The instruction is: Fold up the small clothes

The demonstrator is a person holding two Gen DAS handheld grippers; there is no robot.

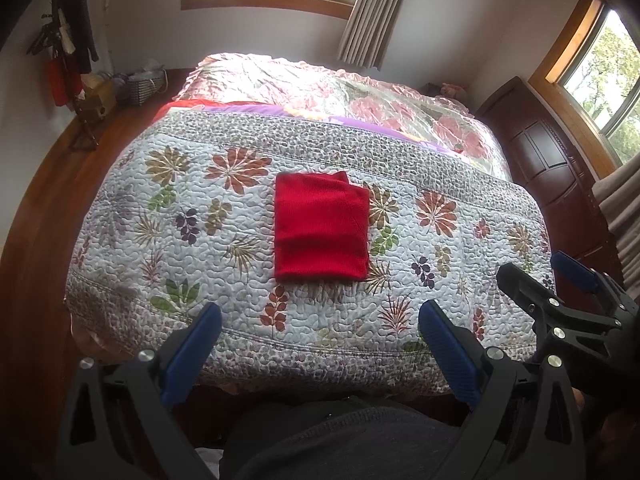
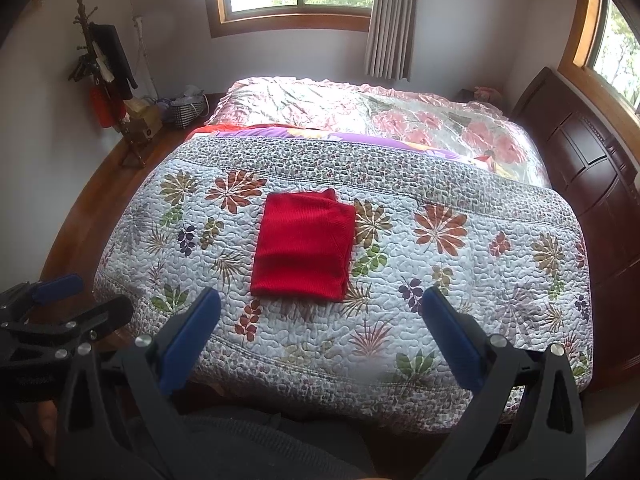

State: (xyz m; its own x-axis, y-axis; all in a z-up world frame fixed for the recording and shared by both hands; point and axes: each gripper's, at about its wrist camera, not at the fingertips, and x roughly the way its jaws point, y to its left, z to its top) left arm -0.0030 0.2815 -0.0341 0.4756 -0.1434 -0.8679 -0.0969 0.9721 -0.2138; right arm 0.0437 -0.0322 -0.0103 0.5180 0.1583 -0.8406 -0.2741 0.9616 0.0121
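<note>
Dark fabric of the person's clothing (image 1: 340, 440) fills the bottom of both wrist views, nearest the lens. Just above it, the left gripper (image 1: 320, 344) stands with its blue-padded jaws spread wide and holding nothing; the right gripper (image 2: 320, 328) is likewise wide apart and empty. Both hang over the near edge of the floral quilt (image 1: 168, 216), well short of the red garment (image 1: 320, 228).

That garment lies flat near the quilt's middle, folded into a neat rectangle, with a spare corner of a lower layer peeking out at its far right edge. It looks like a soft knit: light, limp, likely to sag and open if lifted by one point. The quilted surface beneath should give some friction, so sliding a finger under an edge may drag the layers. A sound hold would be at the two near corners, pinching all layers together, one gripper to each.
</note>
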